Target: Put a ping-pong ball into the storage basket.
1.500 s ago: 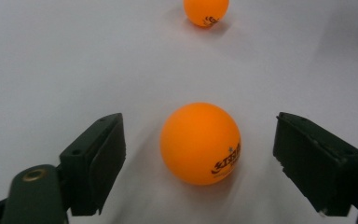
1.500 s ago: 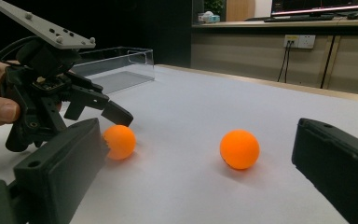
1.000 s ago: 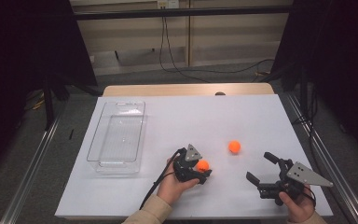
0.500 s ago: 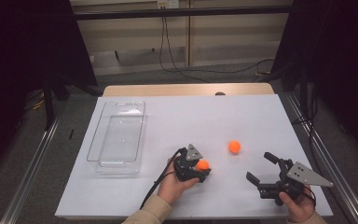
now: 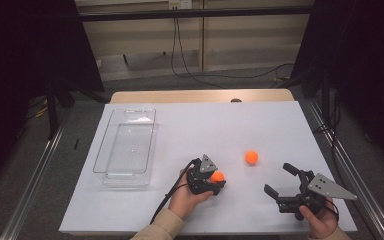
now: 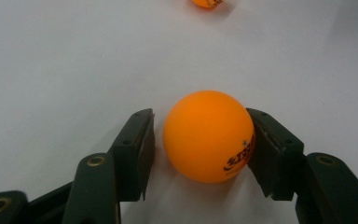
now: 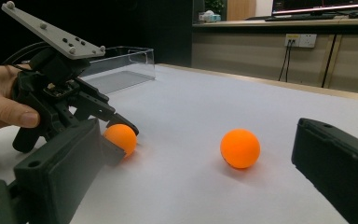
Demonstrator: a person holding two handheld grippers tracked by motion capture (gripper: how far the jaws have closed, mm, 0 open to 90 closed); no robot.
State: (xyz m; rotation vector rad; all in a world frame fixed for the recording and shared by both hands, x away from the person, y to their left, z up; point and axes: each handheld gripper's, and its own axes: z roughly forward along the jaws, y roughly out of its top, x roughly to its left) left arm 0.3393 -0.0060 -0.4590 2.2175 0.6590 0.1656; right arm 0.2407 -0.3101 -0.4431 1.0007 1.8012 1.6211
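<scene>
Two orange balls on the white table, one between my left jaws.
My left gripper [image 6: 200,140] has its jaws around the near ball [image 6: 208,135]; the left gripper view shows one pad touching, the other with a small gap. My right gripper [image 5: 286,181] is wide open, holding nothing. The second ball [image 5: 251,157] lies apart; the clear tray [image 5: 125,147] shows in the high view.

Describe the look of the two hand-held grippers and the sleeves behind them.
Both are black, each with two blocky jaws. The left hand-held gripper carries a small grey three-cornered plate and trails a black cable. The right hand-held gripper bears a larger grey plate dotted with holes. Tan sleeves cover the wrists.
</scene>
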